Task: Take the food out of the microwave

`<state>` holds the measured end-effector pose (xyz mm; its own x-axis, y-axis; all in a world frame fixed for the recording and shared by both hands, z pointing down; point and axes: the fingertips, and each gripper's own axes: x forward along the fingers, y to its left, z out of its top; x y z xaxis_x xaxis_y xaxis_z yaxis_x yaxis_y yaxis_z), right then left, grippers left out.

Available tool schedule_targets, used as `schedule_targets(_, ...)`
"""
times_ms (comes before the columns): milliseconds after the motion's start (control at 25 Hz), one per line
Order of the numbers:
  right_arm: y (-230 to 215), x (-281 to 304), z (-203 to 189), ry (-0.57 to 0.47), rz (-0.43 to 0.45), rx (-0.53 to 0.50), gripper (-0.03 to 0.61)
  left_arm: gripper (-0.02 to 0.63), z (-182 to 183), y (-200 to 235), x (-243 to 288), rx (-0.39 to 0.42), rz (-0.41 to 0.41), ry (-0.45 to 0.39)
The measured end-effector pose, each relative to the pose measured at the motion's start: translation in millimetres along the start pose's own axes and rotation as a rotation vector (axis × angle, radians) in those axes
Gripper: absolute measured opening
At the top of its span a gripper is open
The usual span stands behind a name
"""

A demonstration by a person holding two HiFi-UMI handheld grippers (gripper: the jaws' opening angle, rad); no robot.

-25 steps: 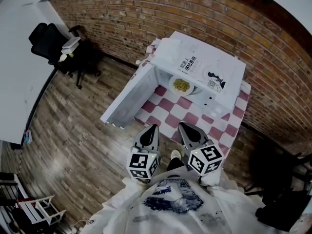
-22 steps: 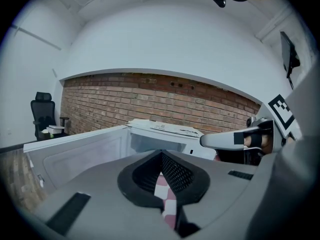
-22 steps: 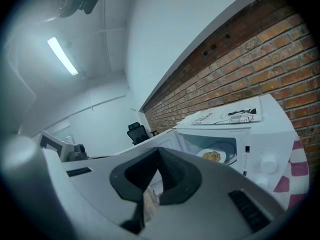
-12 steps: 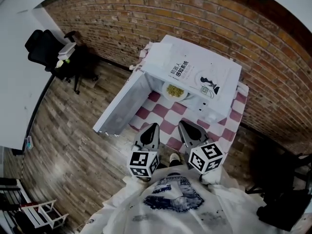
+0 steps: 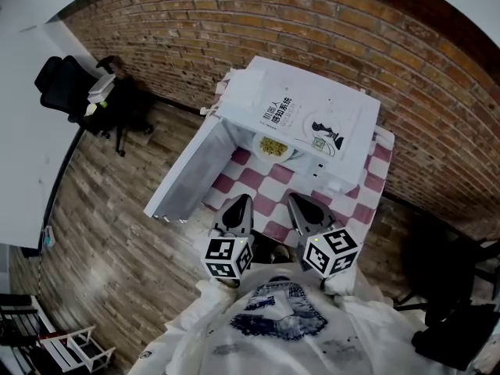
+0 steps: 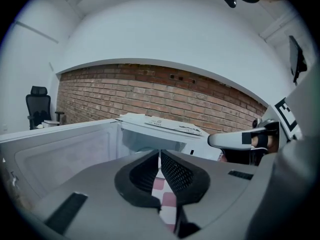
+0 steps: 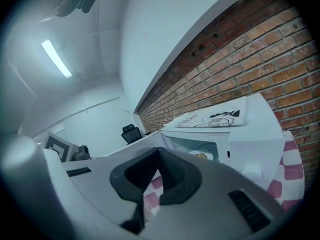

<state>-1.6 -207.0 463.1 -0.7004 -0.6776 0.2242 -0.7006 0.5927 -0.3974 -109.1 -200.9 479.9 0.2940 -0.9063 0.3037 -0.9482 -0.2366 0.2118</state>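
The white microwave (image 5: 301,119) stands on a red-and-white checked tablecloth (image 5: 254,180), its door (image 5: 187,170) swung wide open to the left. Inside sits a white plate of yellowish food (image 5: 272,146), also seen in the right gripper view as the food (image 7: 202,155). My left gripper (image 5: 240,203) and right gripper (image 5: 298,201) hover side by side over the table's near edge, short of the microwave opening. Both are shut with nothing between the jaws. In the left gripper view the microwave (image 6: 160,129) is straight ahead and the right gripper (image 6: 235,140) is alongside.
A brick wall (image 5: 391,45) runs behind the table. A black office chair (image 5: 74,84) stands at the far left beside a white desk (image 5: 23,131). Dark furniture (image 5: 453,319) is at the lower right, and a white rack (image 5: 70,346) at the lower left on the wooden floor.
Both grippers have come closer to the table and the open microwave, staying shut and side by side. The plate has not moved.
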Motion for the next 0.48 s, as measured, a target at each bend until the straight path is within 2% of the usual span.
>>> schedule_targets(360, -6, 6, 7, -0.01, -0.017, 0.009, 0.014, 0.012, -2, 1, 16, -0.015, -0.033, 0.029)
schedule_targets(480, -9, 9, 8, -0.011, -0.025, 0.015, 0.014, 0.033, -1, 1, 22, -0.017, -0.043, 0.03)
